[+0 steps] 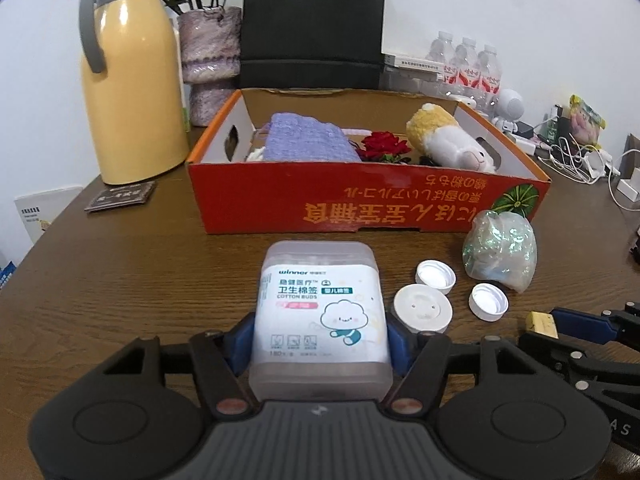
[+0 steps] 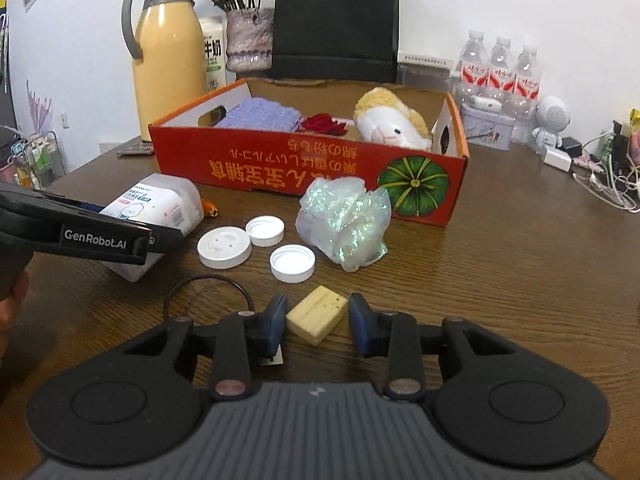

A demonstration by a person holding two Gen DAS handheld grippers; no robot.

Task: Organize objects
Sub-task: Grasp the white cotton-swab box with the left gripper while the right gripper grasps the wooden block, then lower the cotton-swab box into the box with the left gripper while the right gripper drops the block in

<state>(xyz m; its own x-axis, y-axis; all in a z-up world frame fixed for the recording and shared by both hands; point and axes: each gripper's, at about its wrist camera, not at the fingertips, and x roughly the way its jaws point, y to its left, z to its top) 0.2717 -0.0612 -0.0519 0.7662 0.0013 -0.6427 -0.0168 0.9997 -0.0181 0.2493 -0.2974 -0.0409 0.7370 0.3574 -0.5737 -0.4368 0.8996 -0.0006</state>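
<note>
left gripper [image 1: 320,344] clamps cotton-bud box [image 1: 320,312], lower centre | right gripper [image 2: 318,320] spread around yellow block [image 2: 317,314], pads apart | square pads, lift level into orange box [image 1: 360,204], upper centre

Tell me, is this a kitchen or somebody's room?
Probably a home or office desk, not a kitchen. A brown wooden table against a white wall holds a yellow thermos jug, a vase of dried flowers, and tangled chargers and cables.

worktop [image 2: 500,280]: dark wood grain
back: orange box [image 2: 304,172], yellow jug [image 2: 168,60], water bottles [image 2: 500,76]
front: cotton buds tub [image 1: 320,312], three white caps [image 2: 224,247], shiny bag [image 2: 344,224], yellow block [image 2: 317,314]
</note>
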